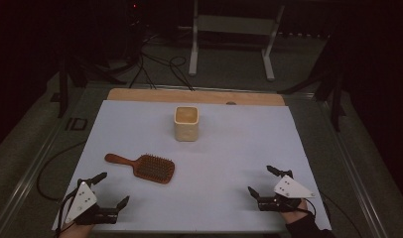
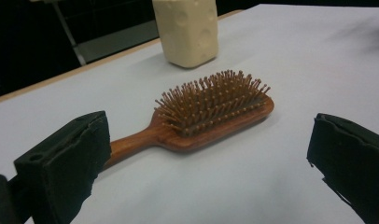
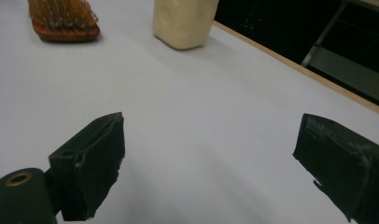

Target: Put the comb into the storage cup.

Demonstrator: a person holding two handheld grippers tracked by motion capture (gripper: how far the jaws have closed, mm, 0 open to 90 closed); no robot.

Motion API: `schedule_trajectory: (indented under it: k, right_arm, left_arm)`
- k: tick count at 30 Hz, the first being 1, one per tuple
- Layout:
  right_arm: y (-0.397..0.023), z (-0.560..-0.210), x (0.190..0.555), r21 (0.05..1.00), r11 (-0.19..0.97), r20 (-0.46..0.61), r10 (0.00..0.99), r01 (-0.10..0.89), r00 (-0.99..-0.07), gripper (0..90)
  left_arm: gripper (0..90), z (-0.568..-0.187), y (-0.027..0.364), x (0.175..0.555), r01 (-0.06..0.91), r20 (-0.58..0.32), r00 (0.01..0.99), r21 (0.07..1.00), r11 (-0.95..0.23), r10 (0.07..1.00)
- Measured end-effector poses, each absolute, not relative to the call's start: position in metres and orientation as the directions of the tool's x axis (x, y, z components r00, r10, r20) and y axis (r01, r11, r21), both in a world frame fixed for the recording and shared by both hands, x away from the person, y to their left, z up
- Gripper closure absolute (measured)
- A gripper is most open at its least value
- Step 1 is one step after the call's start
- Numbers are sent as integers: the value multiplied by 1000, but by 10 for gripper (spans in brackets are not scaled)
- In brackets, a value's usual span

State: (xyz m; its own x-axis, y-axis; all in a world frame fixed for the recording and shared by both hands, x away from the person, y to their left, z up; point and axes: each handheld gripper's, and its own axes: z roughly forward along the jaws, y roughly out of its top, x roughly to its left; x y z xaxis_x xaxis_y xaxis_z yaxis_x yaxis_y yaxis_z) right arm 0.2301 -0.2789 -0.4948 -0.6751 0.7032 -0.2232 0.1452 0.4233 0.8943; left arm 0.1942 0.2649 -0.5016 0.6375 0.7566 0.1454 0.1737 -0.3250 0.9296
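Observation:
A wooden paddle hairbrush [image 1: 146,167] [image 2: 206,114] lies bristles up on the white table top [image 1: 214,148], its handle pointing left. Behind it stands a cream square cup [image 1: 186,123] [image 2: 187,30] [image 3: 183,21], upright and empty as far as I can see. My left gripper [image 1: 112,188] [image 2: 206,158] rests at the front left, open, with the brush just ahead of its jaws and nothing between them. My right gripper [image 1: 263,181] [image 3: 211,163] sits at the front right, open over bare table. The brush head [image 3: 64,21] shows at the top left of the right gripper view.
A wooden strip [image 1: 194,95] runs along the table's far edge. Beyond it are cables on the floor [image 1: 155,67] and a white metal frame [image 1: 234,29]. Dark stands flank the table at left and right.

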Motion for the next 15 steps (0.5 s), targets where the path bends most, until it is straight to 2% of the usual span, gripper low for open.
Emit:
schedule_trajectory:
  k: [6, 15]
  right_arm:
    - [-280, -495, 230, 898, 412, -207, 706, 154, -677, 83]
    - [-281, -495, 231, 907, 392, -188, 703, 154, -686, 83]
  left_arm:
    - [0, -503, 266, 196, 190, 128, 634, 930, -314, 763]
    - [0, -502, 266, 193, 192, 167, 631, 912, -361, 757]
